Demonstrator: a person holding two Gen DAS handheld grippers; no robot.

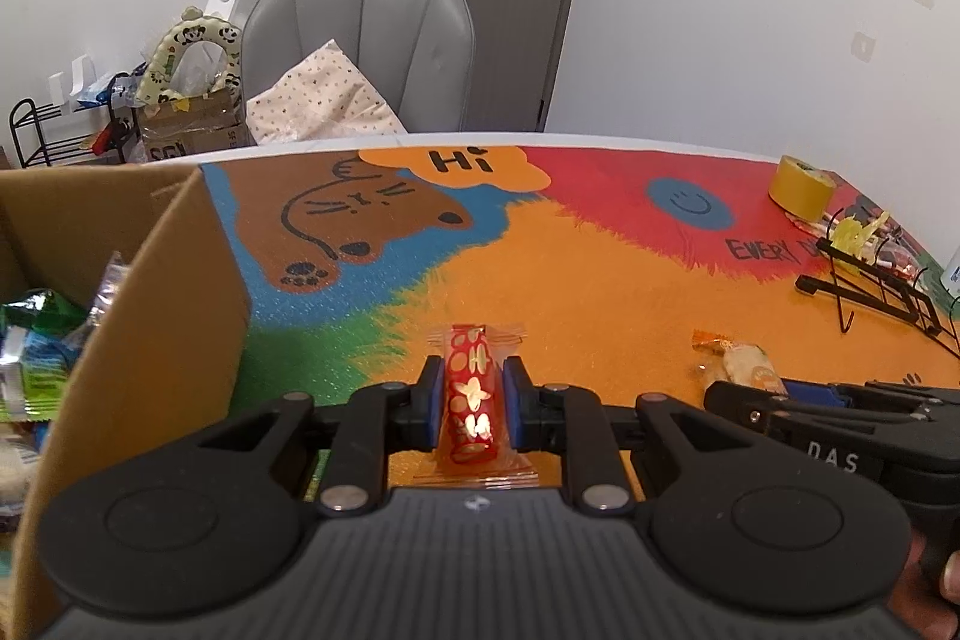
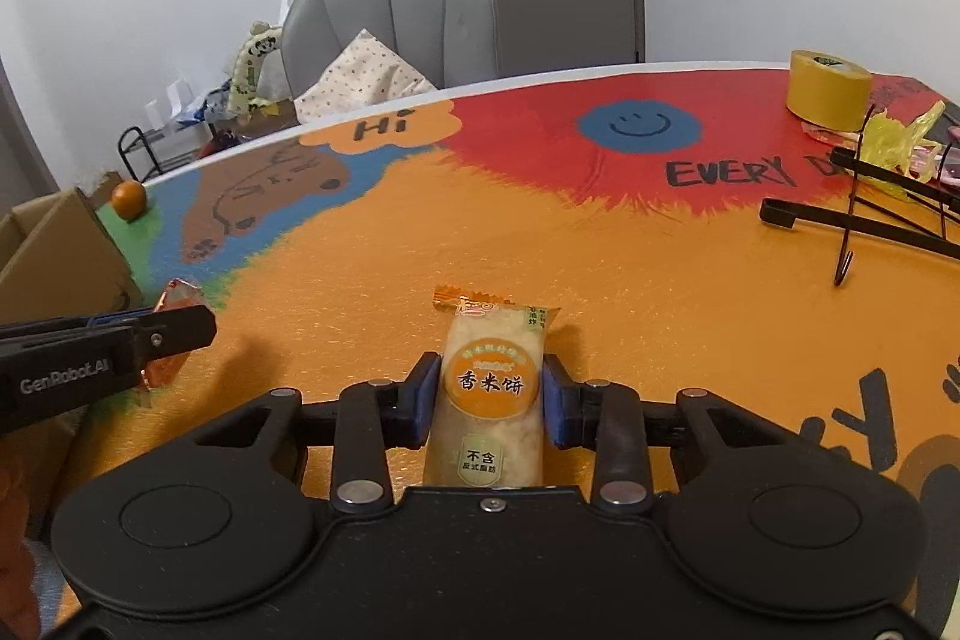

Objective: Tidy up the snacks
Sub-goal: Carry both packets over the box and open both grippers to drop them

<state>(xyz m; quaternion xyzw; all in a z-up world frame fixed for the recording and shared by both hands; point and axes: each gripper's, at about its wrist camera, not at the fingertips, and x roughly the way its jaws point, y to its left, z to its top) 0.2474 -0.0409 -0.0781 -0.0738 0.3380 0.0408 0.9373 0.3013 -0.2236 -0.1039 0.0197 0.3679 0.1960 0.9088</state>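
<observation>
Left tongs (image 1: pixel 470 403) pinched a red candy (image 1: pixel 471 394). Right tongs (image 2: pixel 491 394) clamped a rice cracker packet (image 2: pixel 491 388). A cardboard box (image 1: pixel 150 292) left of them held wrapped snacks (image 1: pixel 36 340).

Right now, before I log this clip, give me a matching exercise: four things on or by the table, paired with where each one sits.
Things:
1. red flower-print snack
2. rice cracker pack
3. yellow tape roll
4. orange fruit

Places:
A. far right of the mat, near the black wire rack
B. between the pads of the right gripper
C. far left, just past the cardboard box
D. between the pads of the left gripper

Pairs: 1-D, 2-B, 3-A, 4-C
</observation>
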